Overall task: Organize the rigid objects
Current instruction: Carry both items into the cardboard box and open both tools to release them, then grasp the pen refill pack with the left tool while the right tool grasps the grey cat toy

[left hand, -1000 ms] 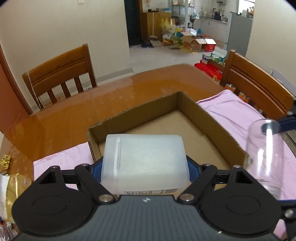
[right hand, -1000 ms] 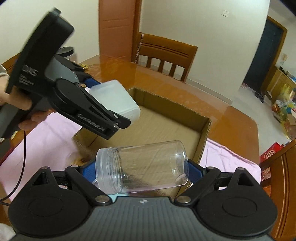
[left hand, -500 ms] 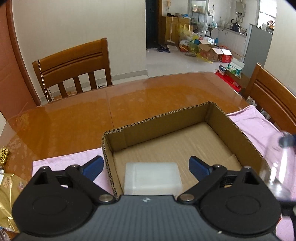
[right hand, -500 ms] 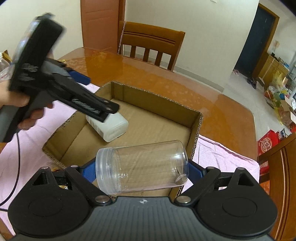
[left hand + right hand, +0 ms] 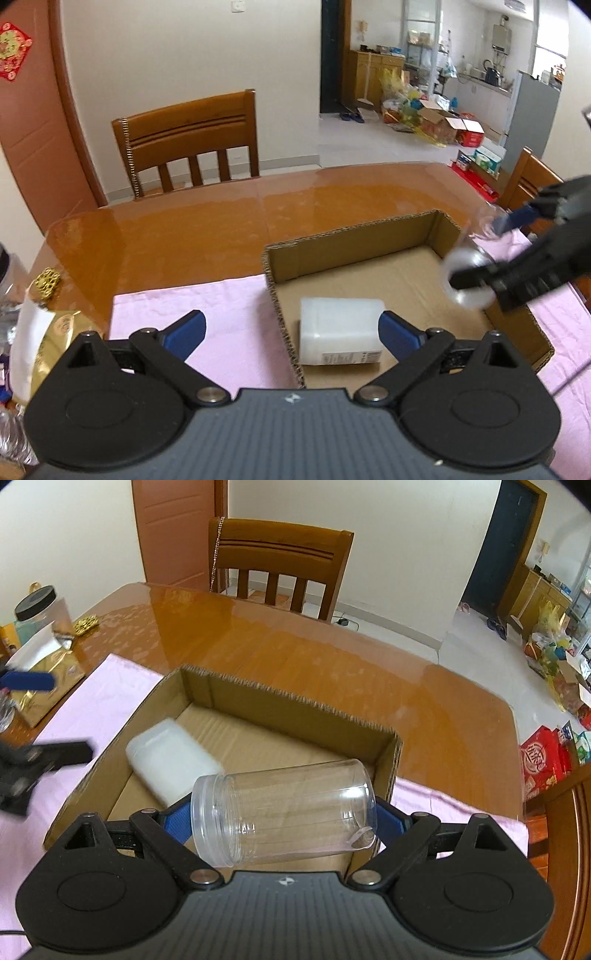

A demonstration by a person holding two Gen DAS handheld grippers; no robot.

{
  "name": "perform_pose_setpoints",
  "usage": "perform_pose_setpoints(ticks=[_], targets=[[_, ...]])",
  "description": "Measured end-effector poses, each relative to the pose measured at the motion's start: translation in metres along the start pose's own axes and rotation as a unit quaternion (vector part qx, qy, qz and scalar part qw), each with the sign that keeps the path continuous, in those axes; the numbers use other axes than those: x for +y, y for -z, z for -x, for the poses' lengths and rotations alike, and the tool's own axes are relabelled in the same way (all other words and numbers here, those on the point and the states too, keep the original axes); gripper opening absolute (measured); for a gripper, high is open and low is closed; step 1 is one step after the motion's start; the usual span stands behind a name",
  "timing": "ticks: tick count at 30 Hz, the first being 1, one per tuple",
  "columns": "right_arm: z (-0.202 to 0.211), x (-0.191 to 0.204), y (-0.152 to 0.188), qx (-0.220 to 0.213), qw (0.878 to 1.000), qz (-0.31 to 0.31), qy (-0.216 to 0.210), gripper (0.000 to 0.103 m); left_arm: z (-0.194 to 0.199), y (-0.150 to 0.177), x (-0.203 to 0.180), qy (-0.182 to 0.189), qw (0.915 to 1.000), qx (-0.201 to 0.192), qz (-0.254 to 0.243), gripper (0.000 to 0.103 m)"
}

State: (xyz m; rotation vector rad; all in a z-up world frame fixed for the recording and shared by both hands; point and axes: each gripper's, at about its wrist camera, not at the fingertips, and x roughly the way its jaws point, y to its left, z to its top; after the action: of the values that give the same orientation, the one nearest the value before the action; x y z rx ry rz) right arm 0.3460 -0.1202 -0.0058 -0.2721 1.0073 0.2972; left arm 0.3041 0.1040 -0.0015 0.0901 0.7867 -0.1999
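A white translucent plastic container (image 5: 340,334) lies on its side on the floor of an open cardboard box (image 5: 354,240), near the box's left wall; it also shows in the right wrist view (image 5: 171,758). My left gripper (image 5: 291,332) is open and empty, above the box's left wall, apart from the container. My right gripper (image 5: 284,816) is shut on a clear plastic jar (image 5: 284,814), held sideways above the box's near right corner. In the left wrist view the jar (image 5: 467,273) looks blurred over the box's right side.
The box (image 5: 295,709) sits on a pink cloth (image 5: 207,314) on a glossy wooden table (image 5: 295,653). A gold bag (image 5: 48,686) and a black-lidded jar (image 5: 37,609) stand at the table's left end. Wooden chairs (image 5: 188,144) stand around the table.
My left gripper opened, dropped the white container into the box, and drew back to the left. My right gripper moved over the box with the clear jar.
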Motion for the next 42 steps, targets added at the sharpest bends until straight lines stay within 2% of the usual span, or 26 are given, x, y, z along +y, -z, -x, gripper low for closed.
perform_pose_setpoints(ticks=[1, 3, 6, 10, 15, 23, 32, 35, 42], targets=[[-0.004, 0.000, -0.005, -0.004, 1.000, 0.002, 0.005, 0.096, 0.001, 0.002, 0.002, 0.000, 1.0000, 0.000, 0.004, 0.099], [-0.012, 0.000, -0.014, -0.012, 1.000, 0.004, 0.017, 0.103, 0.002, 0.006, 0.005, 0.003, 0.9999, 0.003, 0.013, 0.099], [-0.015, 0.001, -0.019, -0.017, 1.000, 0.002, 0.023, 0.103, 0.004, 0.012, 0.009, 0.002, 0.9998, 0.005, 0.020, 0.100], [-0.008, 0.005, -0.014, -0.023, 0.999, 0.009, 0.030, 0.103, 0.008, 0.019, 0.010, -0.003, 0.9995, 0.011, 0.029, 0.100], [0.007, 0.009, -0.001, -0.031, 0.999, 0.008, 0.029, 0.103, 0.022, 0.029, 0.001, -0.026, 0.9991, 0.011, 0.033, 0.100], [0.038, 0.012, 0.040, -0.042, 0.999, 0.014, 0.000, 0.103, 0.054, 0.056, -0.019, -0.068, 0.9950, 0.007, 0.072, 0.102], [0.056, 0.014, 0.105, -0.034, 0.999, 0.001, -0.020, 0.103, 0.072, 0.095, -0.055, -0.108, 0.9903, 0.039, 0.078, 0.102], [0.060, 0.016, 0.124, -0.036, 0.999, -0.012, -0.023, 0.103, 0.073, 0.111, -0.063, -0.099, 0.9904, 0.052, 0.081, 0.102], [0.072, 0.016, 0.174, -0.041, 0.998, -0.043, -0.002, 0.103, 0.057, 0.152, -0.079, -0.049, 0.9925, 0.084, 0.074, 0.102]])
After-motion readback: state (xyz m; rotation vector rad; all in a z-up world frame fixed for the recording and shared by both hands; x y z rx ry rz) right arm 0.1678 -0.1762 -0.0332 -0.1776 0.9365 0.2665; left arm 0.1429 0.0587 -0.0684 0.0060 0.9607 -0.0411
